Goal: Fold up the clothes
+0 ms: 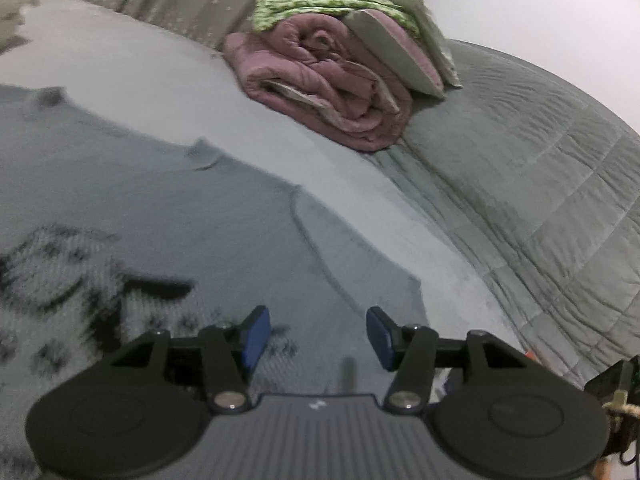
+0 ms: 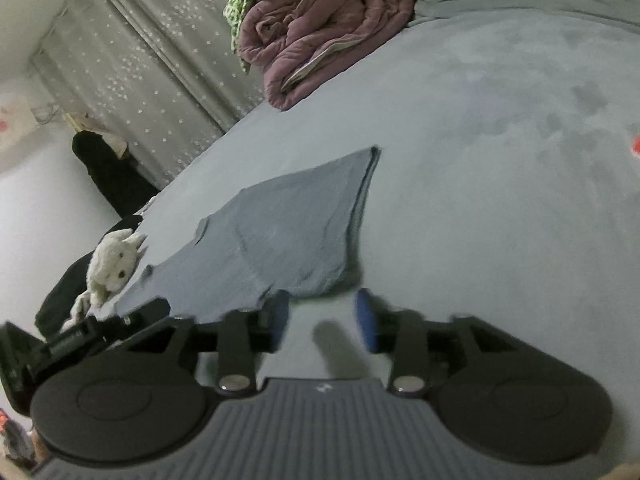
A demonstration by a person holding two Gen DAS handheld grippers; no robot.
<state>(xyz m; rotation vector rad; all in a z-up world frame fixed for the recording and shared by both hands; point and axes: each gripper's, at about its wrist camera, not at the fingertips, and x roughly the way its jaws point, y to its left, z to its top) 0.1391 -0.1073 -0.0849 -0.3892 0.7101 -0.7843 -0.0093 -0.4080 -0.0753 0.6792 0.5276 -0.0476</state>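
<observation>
Your grippers both hang open over the bed [image 2: 500, 160].
Left gripper [image 1: 318, 334] sees the grey sweater's [image 1: 168, 200] dark pattern beneath; right gripper [image 2: 322, 316], empty, shows its plain sleeve [image 2: 288, 224] just ahead.

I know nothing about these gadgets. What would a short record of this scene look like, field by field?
Setting: bed with a pale grey cover
Garment: grey top lying partly folded on the bed
Left gripper: open, nothing between its blue pads, over the top's dark pattern
Right gripper: open, empty, at the top's near edge
Background: rolled purple quilt, white plush toy, starry curtain
</observation>
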